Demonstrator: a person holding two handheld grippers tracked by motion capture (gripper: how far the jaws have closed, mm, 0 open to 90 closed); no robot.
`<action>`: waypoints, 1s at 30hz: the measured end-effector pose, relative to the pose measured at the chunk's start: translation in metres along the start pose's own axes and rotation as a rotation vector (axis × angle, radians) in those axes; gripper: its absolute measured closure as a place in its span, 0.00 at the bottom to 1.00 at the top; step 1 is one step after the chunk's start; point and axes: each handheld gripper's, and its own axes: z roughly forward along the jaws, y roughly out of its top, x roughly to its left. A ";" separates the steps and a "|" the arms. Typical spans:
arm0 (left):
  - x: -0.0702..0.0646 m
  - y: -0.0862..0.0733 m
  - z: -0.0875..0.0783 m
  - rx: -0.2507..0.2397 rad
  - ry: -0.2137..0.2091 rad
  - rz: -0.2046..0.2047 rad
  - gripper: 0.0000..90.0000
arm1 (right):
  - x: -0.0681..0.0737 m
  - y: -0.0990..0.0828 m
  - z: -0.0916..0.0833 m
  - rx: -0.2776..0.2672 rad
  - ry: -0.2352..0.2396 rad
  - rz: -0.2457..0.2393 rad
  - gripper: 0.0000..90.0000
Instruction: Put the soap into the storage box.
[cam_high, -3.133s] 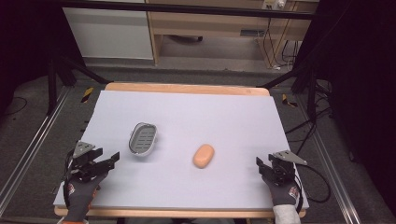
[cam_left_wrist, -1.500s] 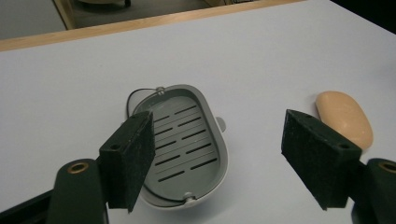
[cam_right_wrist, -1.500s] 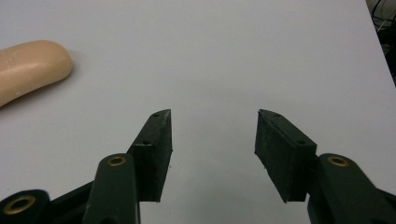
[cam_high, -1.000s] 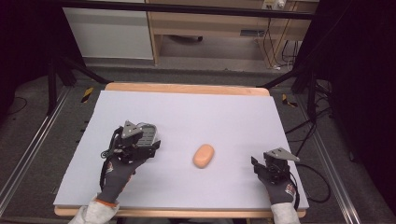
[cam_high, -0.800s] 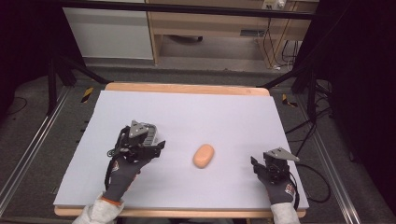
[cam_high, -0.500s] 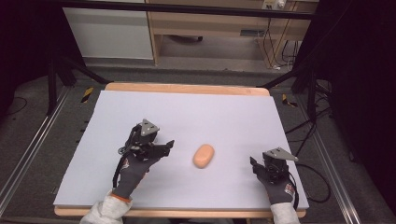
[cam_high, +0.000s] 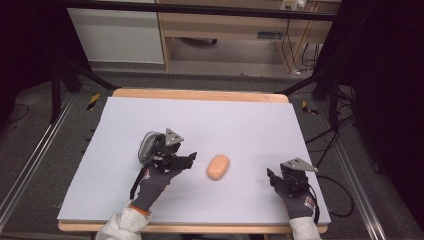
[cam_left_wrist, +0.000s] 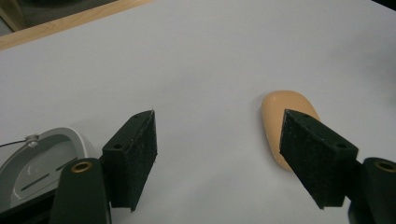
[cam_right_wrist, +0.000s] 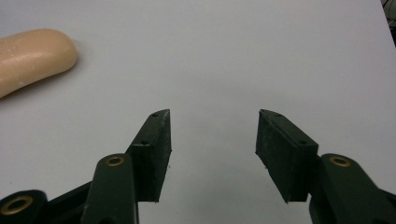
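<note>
Peach-coloured soap (cam_high: 218, 166) lies bare on the white table sheet (cam_high: 240, 120), right of the grey soap dish (cam_high: 146, 146). High view: the left gripper (cam_high: 189, 160) has crossed over the dish toward the soap. Left gripper view: jaws have just been narrowing, nothing between them, soap just ahead; pickup is judged imminent. Right gripper view: the right gripper (cam_right_wrist: 213, 135) is unmoved, jaws spread and empty.

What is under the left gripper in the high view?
The grey soap dish lies partly under the left gripper; its rim shows at the left, its other parts are covered.
</note>
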 end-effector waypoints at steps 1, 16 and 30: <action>-0.003 0.001 0.003 0.006 -0.007 0.002 0.30 | 0.000 0.000 0.000 0.003 0.002 0.002 0.50; -0.027 0.004 0.031 0.067 -0.041 0.045 0.30 | 0.001 0.000 0.001 0.013 -0.002 -0.006 0.51; -0.048 0.011 0.052 0.107 -0.064 0.088 0.29 | 0.000 0.000 0.001 0.011 0.000 -0.006 0.51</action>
